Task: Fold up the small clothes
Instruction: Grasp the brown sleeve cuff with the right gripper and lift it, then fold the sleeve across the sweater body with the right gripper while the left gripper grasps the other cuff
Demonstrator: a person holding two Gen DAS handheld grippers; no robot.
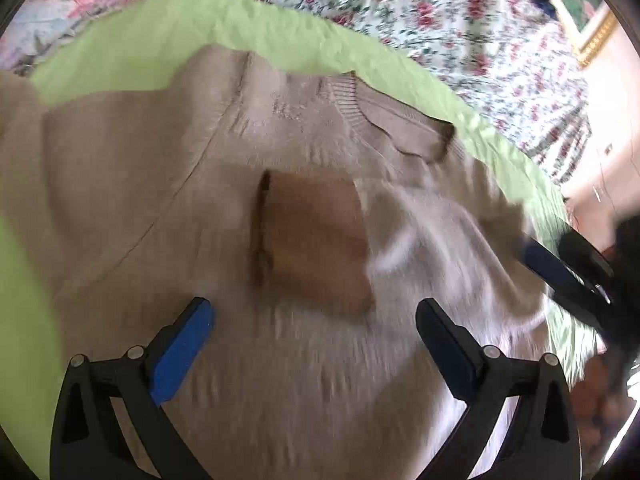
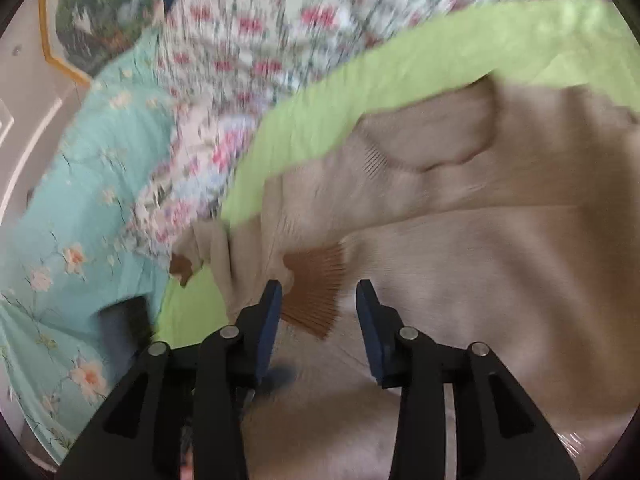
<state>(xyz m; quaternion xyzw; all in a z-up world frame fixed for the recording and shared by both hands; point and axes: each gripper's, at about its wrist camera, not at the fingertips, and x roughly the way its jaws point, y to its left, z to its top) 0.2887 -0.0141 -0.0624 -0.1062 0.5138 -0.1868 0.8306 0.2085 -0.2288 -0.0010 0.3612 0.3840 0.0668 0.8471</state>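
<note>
A small beige knit sweater [image 1: 160,184] lies on a lime-green cloth [image 1: 256,32]. One sleeve is folded across its chest and ends in a brown ribbed cuff [image 1: 316,244]. My left gripper [image 1: 314,320] is open above the sweater's body, just below that cuff, holding nothing. The right gripper shows at the right edge of the left wrist view [image 1: 560,268]. In the right wrist view my right gripper [image 2: 320,292] is open, its fingers either side of a brown ribbed cuff [image 2: 316,292] without gripping it. The sweater [image 2: 500,260] spreads to the right, with the collar [image 2: 440,140] above.
A floral bedspread with pink flowers [image 1: 460,20] lies beyond the green cloth [image 2: 400,68]. A turquoise flowered sheet [image 2: 72,208] covers the left of the right wrist view. A gold-framed picture [image 2: 92,20] hangs on the wall behind.
</note>
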